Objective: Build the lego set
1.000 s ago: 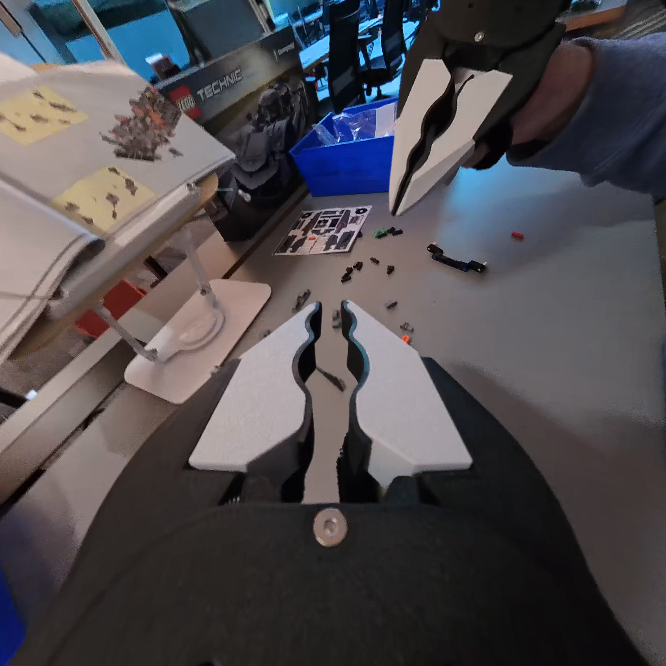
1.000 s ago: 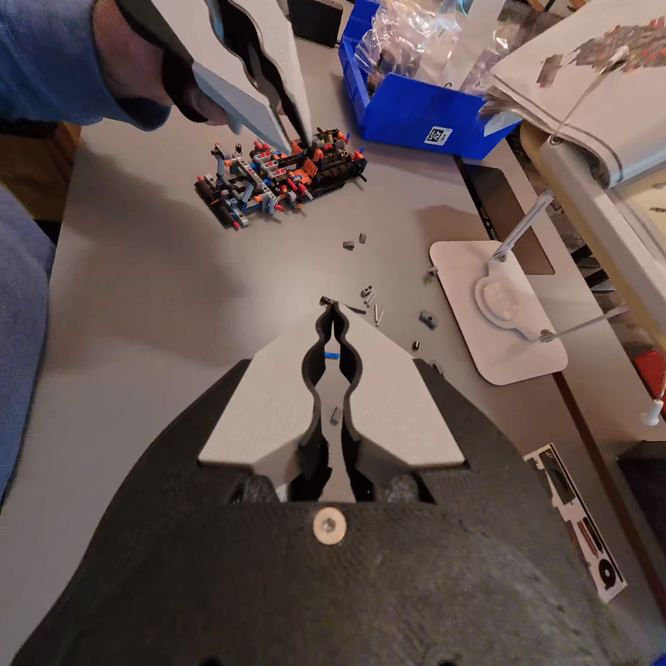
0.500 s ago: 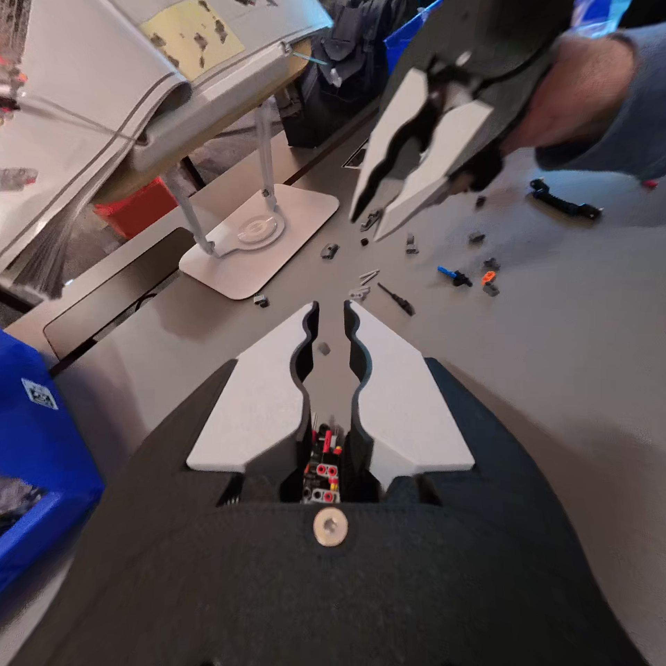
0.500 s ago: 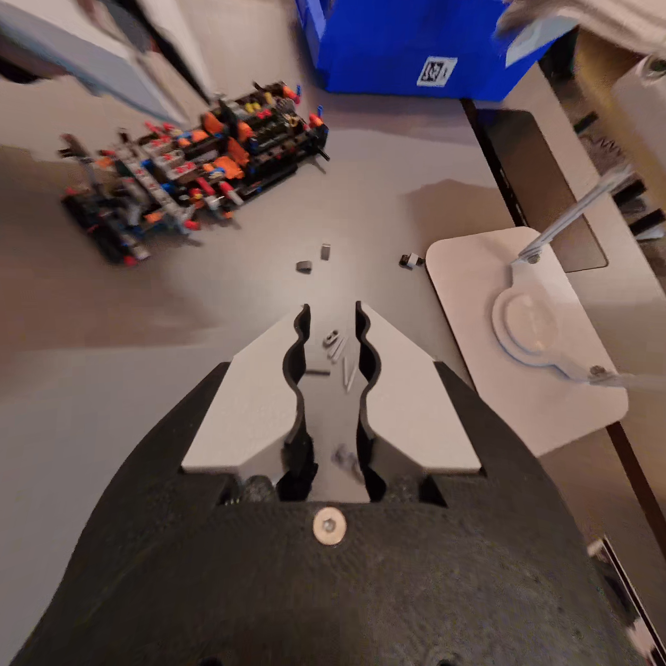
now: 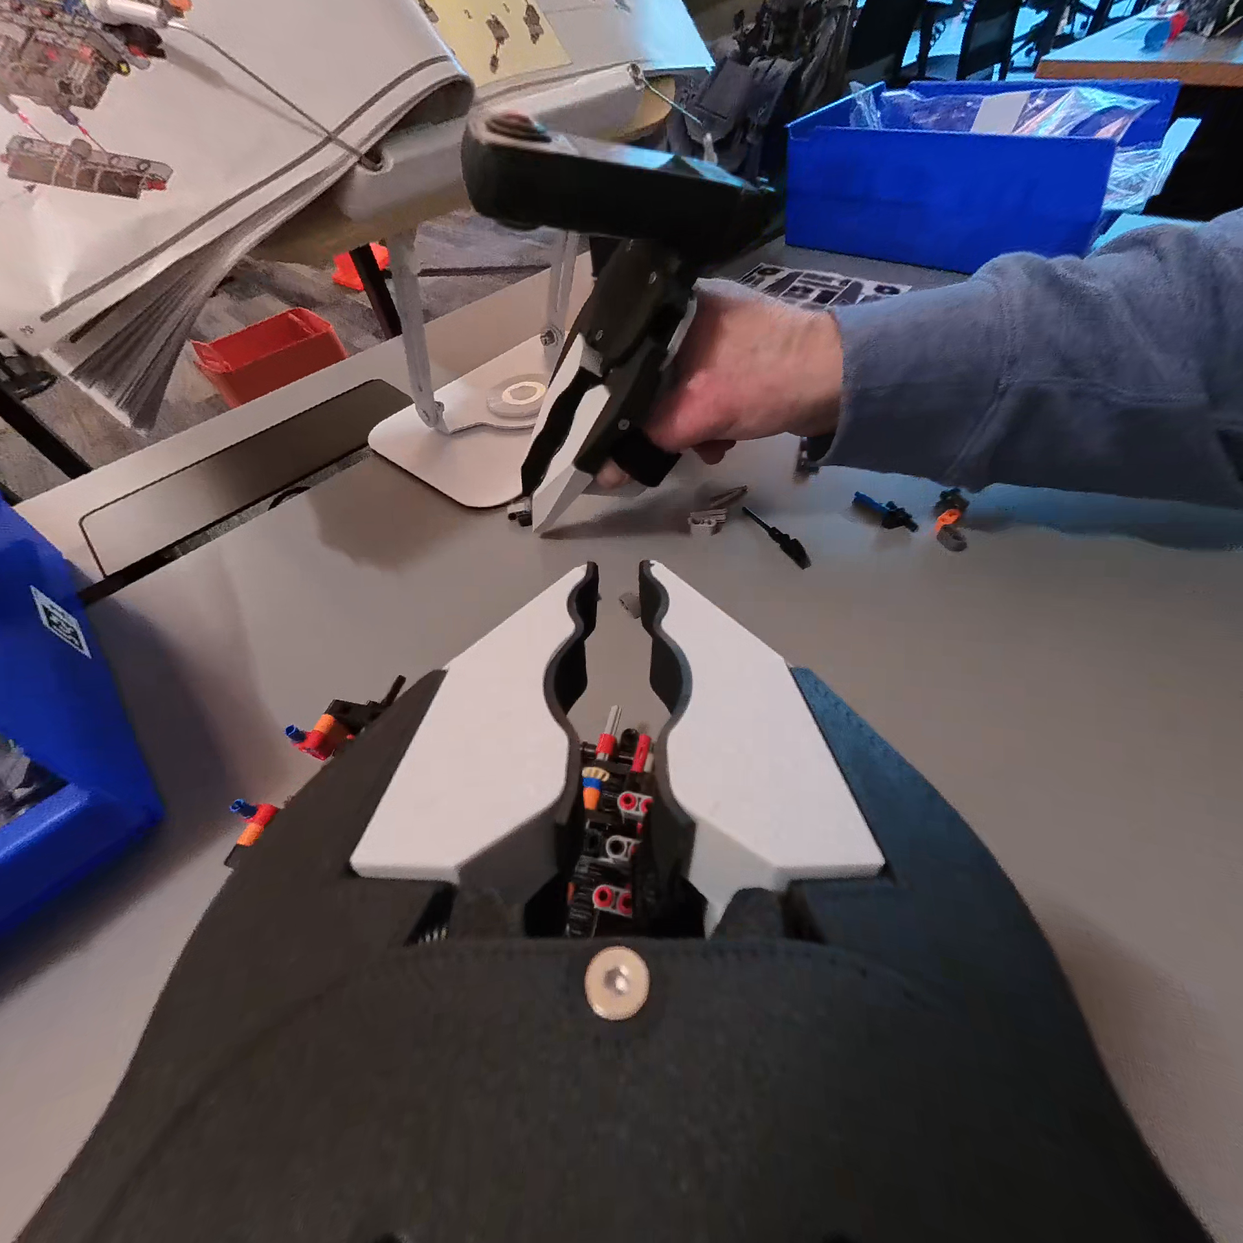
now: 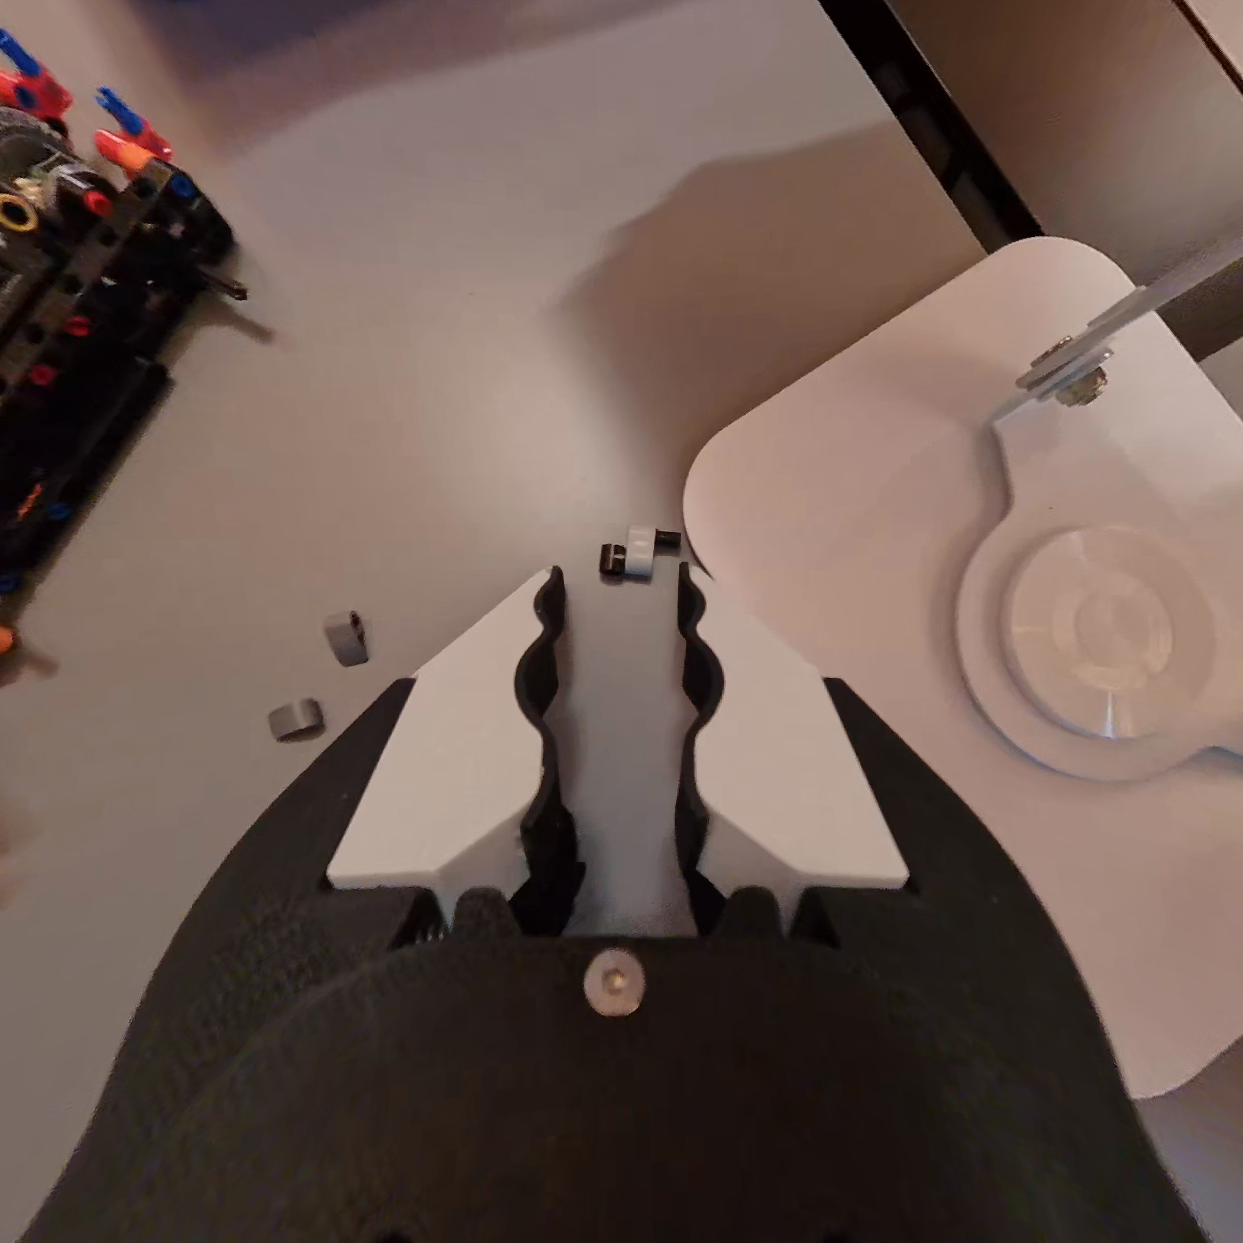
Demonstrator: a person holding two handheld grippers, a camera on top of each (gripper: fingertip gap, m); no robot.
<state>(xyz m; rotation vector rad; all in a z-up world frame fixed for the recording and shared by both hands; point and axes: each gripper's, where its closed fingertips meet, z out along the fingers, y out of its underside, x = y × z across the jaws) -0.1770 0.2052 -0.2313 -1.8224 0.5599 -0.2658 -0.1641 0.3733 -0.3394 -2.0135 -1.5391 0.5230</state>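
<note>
The partly built black Lego model with red, blue and orange pins lies under my left gripper and shows through its narrow gap. It also shows at the left edge of the right wrist view. My left gripper is open and empty above it. My right gripper is open, tips down on the table. A small white and black piece lies just ahead of its tips, beside the white stand base. The left wrist view shows the right gripper held by a hand in a blue sleeve.
Two small grey pieces lie left of the right gripper. Loose grey, black, blue and orange parts lie scattered on the table. The instruction book rests on its stand. There are blue bins, a red bin and a sticker sheet. The grippers' ends are close to 20 cm from one another.
My right gripper opened and came down close to the small white and black piece by the stand base. My left gripper swung round over the Lego model.
</note>
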